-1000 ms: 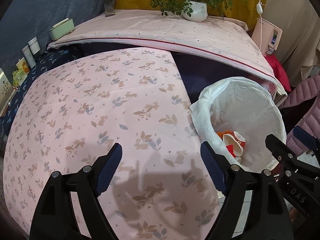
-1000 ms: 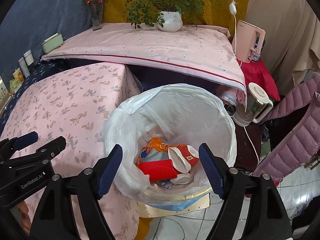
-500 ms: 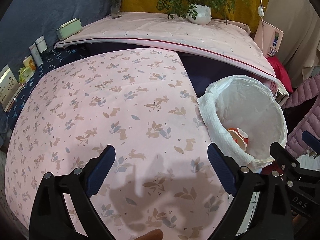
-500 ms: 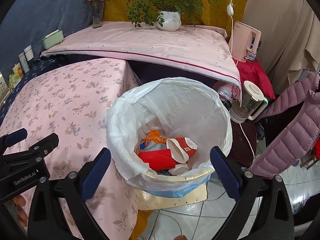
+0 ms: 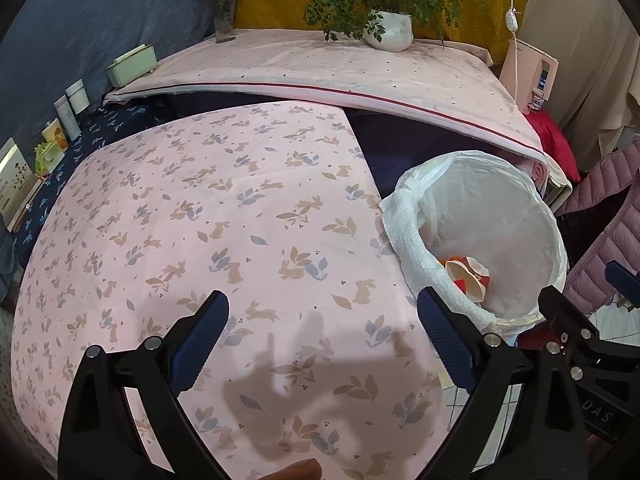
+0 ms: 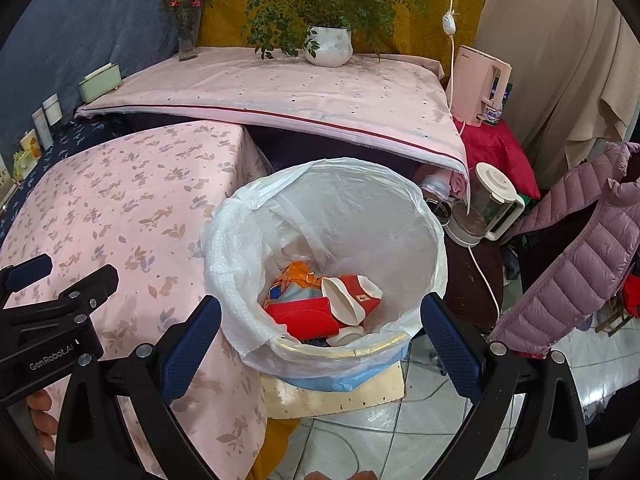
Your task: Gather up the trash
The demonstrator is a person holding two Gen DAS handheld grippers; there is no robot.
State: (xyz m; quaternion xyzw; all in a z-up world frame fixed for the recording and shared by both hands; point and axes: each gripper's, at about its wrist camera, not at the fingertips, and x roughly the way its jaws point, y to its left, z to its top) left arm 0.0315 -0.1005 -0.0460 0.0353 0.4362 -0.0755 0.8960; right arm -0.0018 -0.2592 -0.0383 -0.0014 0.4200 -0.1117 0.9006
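Left gripper [image 5: 322,328] spread wide and empty above the pink rabbit-print tablecloth [image 5: 208,216], right gripper [image 6: 320,328] likewise gaping, empty, over the white-lined round bin [image 6: 400,216] holding crushed red-and-white paper cups [image 6: 348,300].

The lined trash bin [image 6: 326,248] stood on the floor just right of the cloth-covered table [image 5: 208,216], with crushed paper cups [image 6: 348,298] and wrappers [image 6: 298,274] inside. Behind both lay a covered shelf [image 6: 304,92] bearing a potted plant [image 6: 328,40] and flower vase [image 6: 186,38]. A kettle [image 6: 486,204] sat right of the bin.
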